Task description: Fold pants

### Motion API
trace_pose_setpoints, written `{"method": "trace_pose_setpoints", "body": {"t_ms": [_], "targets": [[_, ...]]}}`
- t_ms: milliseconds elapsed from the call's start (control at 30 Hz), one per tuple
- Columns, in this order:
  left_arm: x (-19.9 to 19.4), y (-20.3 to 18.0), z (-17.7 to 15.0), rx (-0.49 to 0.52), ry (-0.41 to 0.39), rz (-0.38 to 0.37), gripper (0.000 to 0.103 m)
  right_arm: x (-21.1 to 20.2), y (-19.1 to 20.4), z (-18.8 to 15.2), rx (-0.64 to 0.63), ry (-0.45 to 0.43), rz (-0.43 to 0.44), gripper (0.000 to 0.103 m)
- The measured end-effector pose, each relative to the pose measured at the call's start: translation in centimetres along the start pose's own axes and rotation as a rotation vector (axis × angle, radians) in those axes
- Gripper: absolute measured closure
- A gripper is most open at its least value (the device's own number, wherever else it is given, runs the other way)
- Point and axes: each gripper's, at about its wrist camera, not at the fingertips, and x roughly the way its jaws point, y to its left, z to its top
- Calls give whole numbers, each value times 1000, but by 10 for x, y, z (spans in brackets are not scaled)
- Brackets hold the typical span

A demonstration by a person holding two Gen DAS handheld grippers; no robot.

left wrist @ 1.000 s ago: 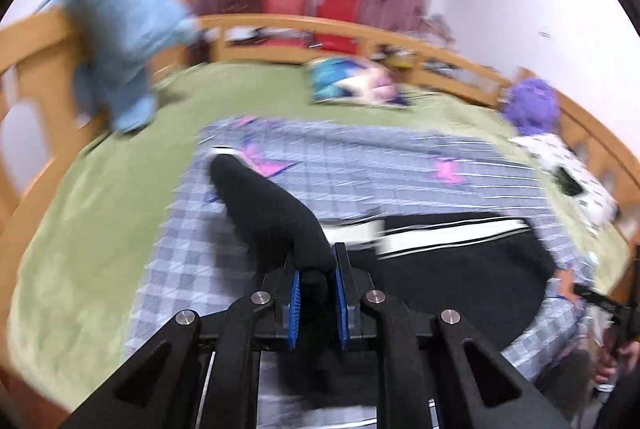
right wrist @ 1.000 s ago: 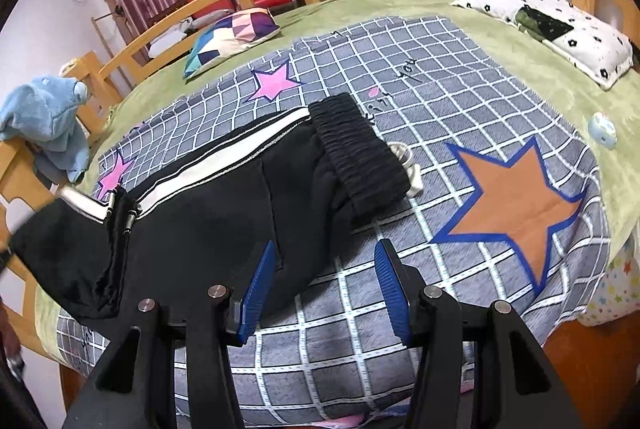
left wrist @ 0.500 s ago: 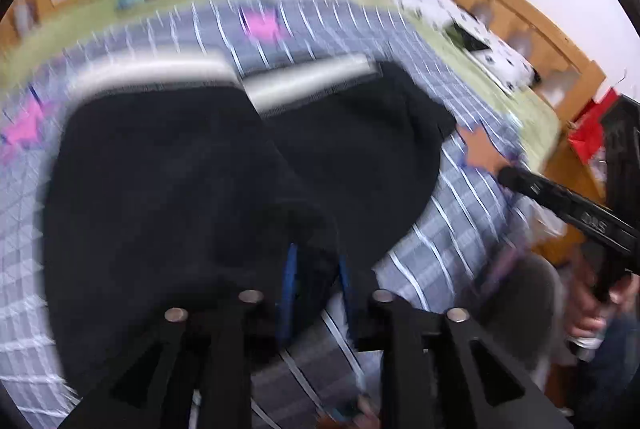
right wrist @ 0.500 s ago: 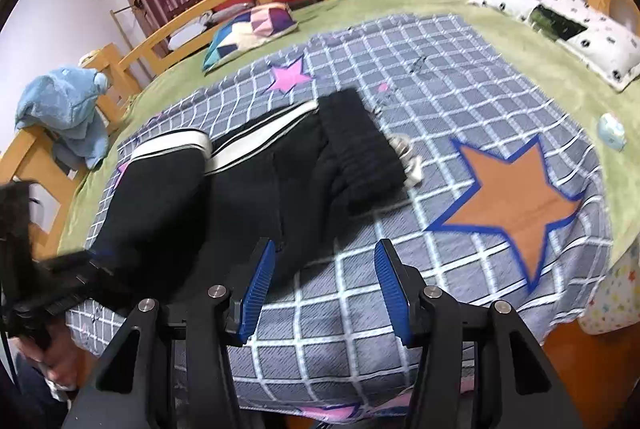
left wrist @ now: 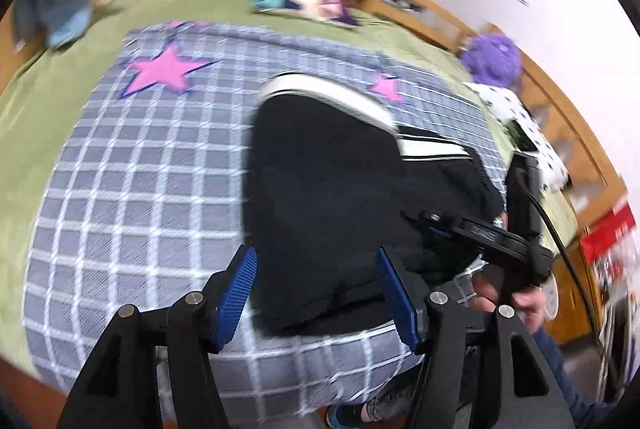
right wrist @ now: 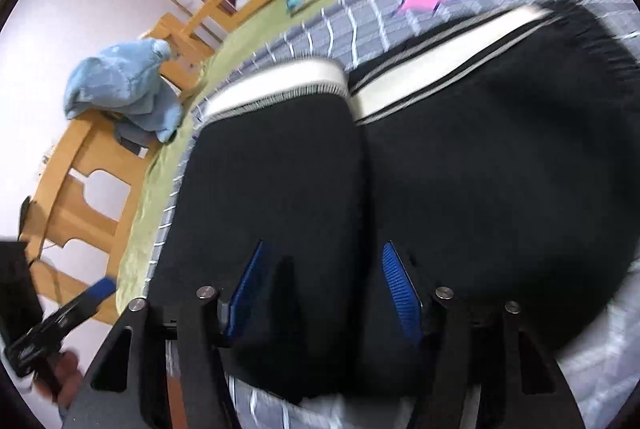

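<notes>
Pants folded once, more folding likely left.
Black pants (left wrist: 340,197) lie doubled on the checked blanket (left wrist: 132,189) near the bed's edge; left tongs (left wrist: 318,293) and right tongs (right wrist: 324,289) both gape empty.

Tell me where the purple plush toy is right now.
In the left wrist view, the purple plush toy sits at the upper right, against the wooden bed rail, just above the black-spotted white pillow.
</notes>
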Motion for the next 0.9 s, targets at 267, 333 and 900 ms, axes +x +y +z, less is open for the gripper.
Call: {"method": "trace_pose_setpoints", "body": {"t_ms": [267, 333, 900], "targets": [[1, 20, -2, -67, 1, 7, 43, -48, 42, 34, -213, -126, 18, 93], [12, 9, -1, -55, 22, -12, 43, -79, 36, 46, -241, -179, -54, 93], [58, -101, 10, 194, 98, -105, 43, -157, -79, 42, -143, -323, -374, 93]]}}
